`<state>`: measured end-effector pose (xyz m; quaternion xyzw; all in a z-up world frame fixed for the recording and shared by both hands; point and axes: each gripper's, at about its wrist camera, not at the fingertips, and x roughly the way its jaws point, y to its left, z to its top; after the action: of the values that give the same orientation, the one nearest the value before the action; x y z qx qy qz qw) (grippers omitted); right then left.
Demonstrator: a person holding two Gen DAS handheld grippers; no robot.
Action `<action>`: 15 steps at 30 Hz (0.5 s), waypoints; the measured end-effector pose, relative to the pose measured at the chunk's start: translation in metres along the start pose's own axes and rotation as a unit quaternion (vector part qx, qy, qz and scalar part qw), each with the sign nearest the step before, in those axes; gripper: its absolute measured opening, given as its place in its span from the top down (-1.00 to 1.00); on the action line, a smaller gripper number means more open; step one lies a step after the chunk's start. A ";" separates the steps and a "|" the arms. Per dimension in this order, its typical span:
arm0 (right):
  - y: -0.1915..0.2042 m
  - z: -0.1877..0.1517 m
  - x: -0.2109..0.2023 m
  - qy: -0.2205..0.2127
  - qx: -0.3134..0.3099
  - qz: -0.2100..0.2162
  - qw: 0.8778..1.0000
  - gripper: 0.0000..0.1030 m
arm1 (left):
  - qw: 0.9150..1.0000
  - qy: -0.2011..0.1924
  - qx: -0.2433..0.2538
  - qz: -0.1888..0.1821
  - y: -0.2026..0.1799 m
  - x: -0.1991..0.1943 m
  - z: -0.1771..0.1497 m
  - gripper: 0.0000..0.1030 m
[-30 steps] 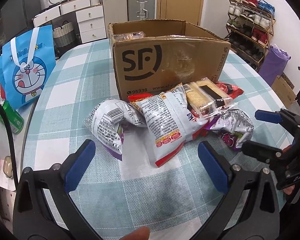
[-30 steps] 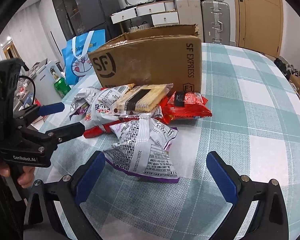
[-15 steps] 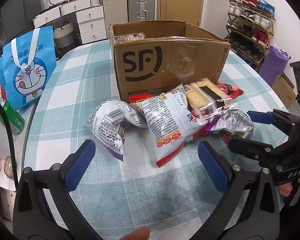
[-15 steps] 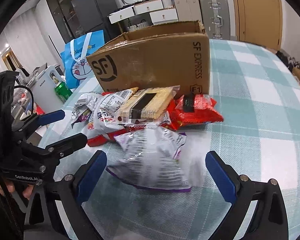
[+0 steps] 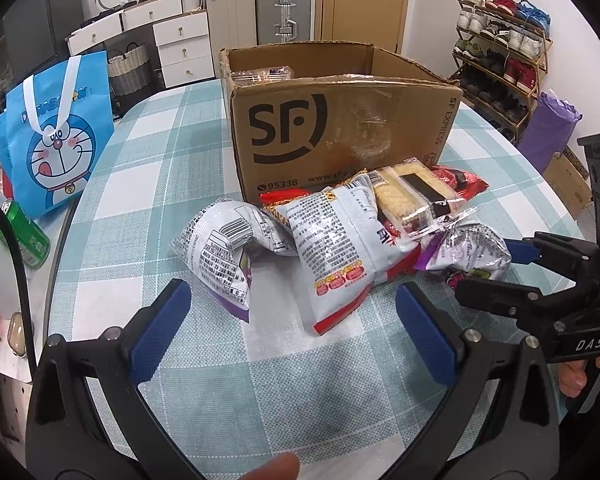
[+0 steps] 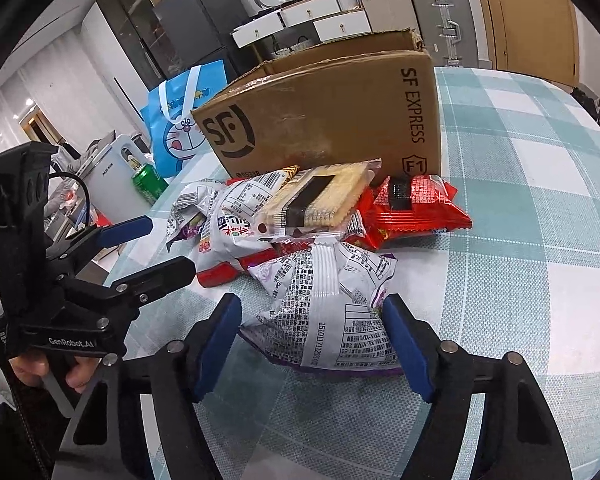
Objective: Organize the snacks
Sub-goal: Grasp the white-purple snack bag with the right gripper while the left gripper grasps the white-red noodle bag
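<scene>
Progress is judged early. One clear-wrapped packet [image 5: 260, 73] shows inside the open brown cardboard box with the black courier logo [image 5: 340, 136], against its far-left wall; whatever else the box holds is hidden. Five snack packets lie heaped on the teal-and-white checked tablecloth of the table [image 5: 148, 184], against the box's near face, toward the table's middle.

The item in hand is the white-and-purple crinkled foil snack bag with dense black print [image 6: 332, 304] — the nearest packet of the heap on the right side. It lies flat, puffed, back panel up, its top seal tucked under the heap. The right gripper [image 6: 312, 344] straddles its near end; the jaws are closing, the blue pads [image 6: 216, 340] just beside the bag's edges, not yet visibly pressing.

Left on the table: a second white-and-purple bag [image 5: 224, 256], a white-and-red printed bag [image 5: 336, 244], a clear-wrapped pack of pale wafers [image 5: 416, 196] and a red foil packet [image 6: 412, 212].

The left gripper [image 5: 292, 332] hangs with jaws wide apart — nothing between them — short of the heap.
</scene>
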<state>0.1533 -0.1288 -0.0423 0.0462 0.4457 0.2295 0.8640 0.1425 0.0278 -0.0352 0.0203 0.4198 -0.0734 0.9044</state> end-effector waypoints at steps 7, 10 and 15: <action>-0.001 -0.010 -0.014 -0.022 -0.015 0.007 1.000 -0.09 | 1.000 0.003 0.001 -0.001 -0.002 0.001 -0.001 -0.98; -0.003 -0.011 -0.021 -0.033 -0.010 0.010 0.999 -0.07 | 1.000 0.002 -0.006 -0.012 -0.002 0.001 0.000 -0.98; 0.000 -0.011 -0.038 -0.068 -0.028 -0.009 0.997 -0.06 | 0.999 -0.003 -0.032 -0.028 -0.001 0.003 0.002 -0.98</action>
<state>0.1259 -0.1465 -0.0203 0.0337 0.3801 0.2301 0.8953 0.1457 0.0264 -0.0359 -0.0204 0.4195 -0.0853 0.9035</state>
